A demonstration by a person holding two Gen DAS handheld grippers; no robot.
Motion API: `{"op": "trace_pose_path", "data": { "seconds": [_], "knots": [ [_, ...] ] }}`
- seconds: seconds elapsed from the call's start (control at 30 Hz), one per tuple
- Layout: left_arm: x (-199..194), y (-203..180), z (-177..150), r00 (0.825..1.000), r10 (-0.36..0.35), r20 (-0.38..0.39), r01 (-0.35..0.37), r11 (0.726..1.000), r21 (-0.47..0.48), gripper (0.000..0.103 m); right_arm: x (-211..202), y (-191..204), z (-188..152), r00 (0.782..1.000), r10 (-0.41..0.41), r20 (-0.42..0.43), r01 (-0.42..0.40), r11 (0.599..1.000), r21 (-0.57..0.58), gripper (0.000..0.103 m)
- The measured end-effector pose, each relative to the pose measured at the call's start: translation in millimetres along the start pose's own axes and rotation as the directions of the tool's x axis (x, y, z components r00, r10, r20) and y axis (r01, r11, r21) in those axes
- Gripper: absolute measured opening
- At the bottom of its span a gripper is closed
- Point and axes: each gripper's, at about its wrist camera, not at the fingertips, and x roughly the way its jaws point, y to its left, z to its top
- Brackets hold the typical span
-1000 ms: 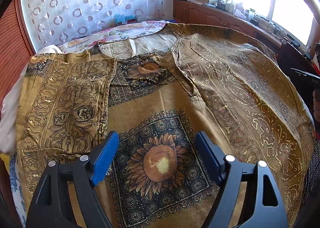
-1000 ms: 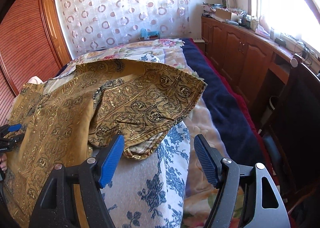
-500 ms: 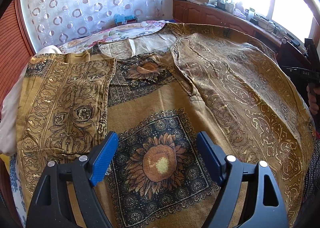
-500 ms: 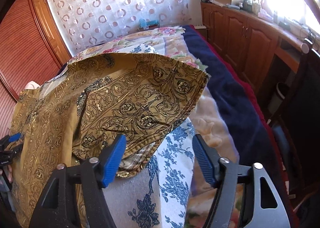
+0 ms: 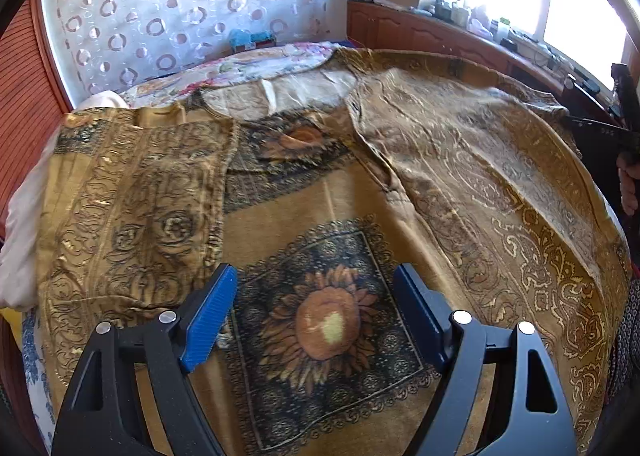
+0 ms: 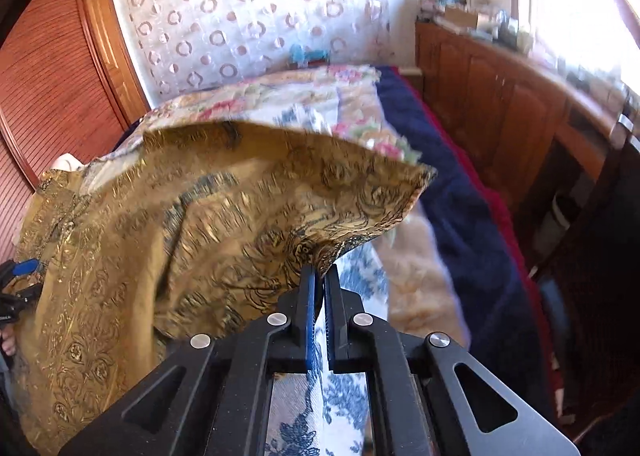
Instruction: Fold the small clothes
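Left wrist view: the left gripper [image 5: 314, 310] hangs over the middle of the bed [image 5: 280, 60], fingers [image 5: 210, 316] wide apart with nothing between them. Below lies the golden shirt [image 5: 360, 192], spread flat, its left sleeve [image 5: 132, 216] folded inward. At the bed's right edge the right gripper [image 5: 612, 128] shows.

Right wrist view: the right gripper [image 6: 319, 282] has just closed, jaws clamped on the hem of the shirt's [image 6: 220, 216] other sleeve [image 6: 320, 200], lifted above the blue-flowered sheet [image 6: 352, 276] near the bed's [image 6: 460, 240] right edge.
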Motion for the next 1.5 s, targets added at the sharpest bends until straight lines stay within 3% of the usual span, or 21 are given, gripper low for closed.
{"op": "trace_pose_path", "data": {
  "seconds": [0.33,0.53,0.77,0.83,0.87,0.9,1.13,1.3,1.5],
  "knots": [
    [-57.8,6.7,9.3,0.987,-0.018,0.157,0.027,0.998,-0.058,0.081,-49.4,54.8,29.7,0.984,0.052,0.168,-0.033,0.993,-0.115,0.003],
    [-75.8,9.1,12.6,0.98,-0.008,0.2,0.018,0.999,-0.05,0.081,-73.5,106.4,46.8,0.962,0.158,0.221,-0.11,0.97,-0.217,0.003],
    [-83.9,23.2,10.7,0.976,0.016,0.216,0.001,0.997,-0.079,0.081,-63.1,159.9,43.1,0.951,0.285,0.123,-0.229,0.913,-0.338,0.004],
    [-84.6,26.9,7.7,0.976,0.017,0.216,0.003,0.996,-0.089,0.081,-56.1,170.4,32.5,0.955,0.282,0.09,-0.23,0.898,-0.374,0.02],
    [-84.4,28.5,6.3,0.976,0.017,0.215,0.003,0.996,-0.092,0.081,-52.5,170.0,32.0,0.956,0.281,0.081,-0.231,0.894,-0.383,0.039],
    [-84.7,30.7,4.5,0.976,0.015,0.215,0.005,0.996,-0.094,0.081,-49.6,169.3,28.7,0.955,0.288,0.073,-0.239,0.891,-0.387,0.047],
    [-85.3,43.9,-1.0,0.976,0.029,0.215,-0.002,0.992,-0.126,0.081,-10.7,153.9,29.6,0.973,0.232,-0.002,-0.218,0.911,-0.349,0.047],
    [-83.7,52.0,-3.9,0.976,0.045,0.212,-0.014,0.989,-0.149,0.081,26.3,152.3,20.8,0.973,0.213,-0.092,-0.231,0.924,-0.305,0.047],
    [-81.9,64.5,-5.5,0.977,0.07,0.204,-0.037,0.986,-0.162,0.081,53.5,163.0,16.1,0.975,0.182,-0.131,-0.214,0.929,-0.301,0.047]
  ]
}}
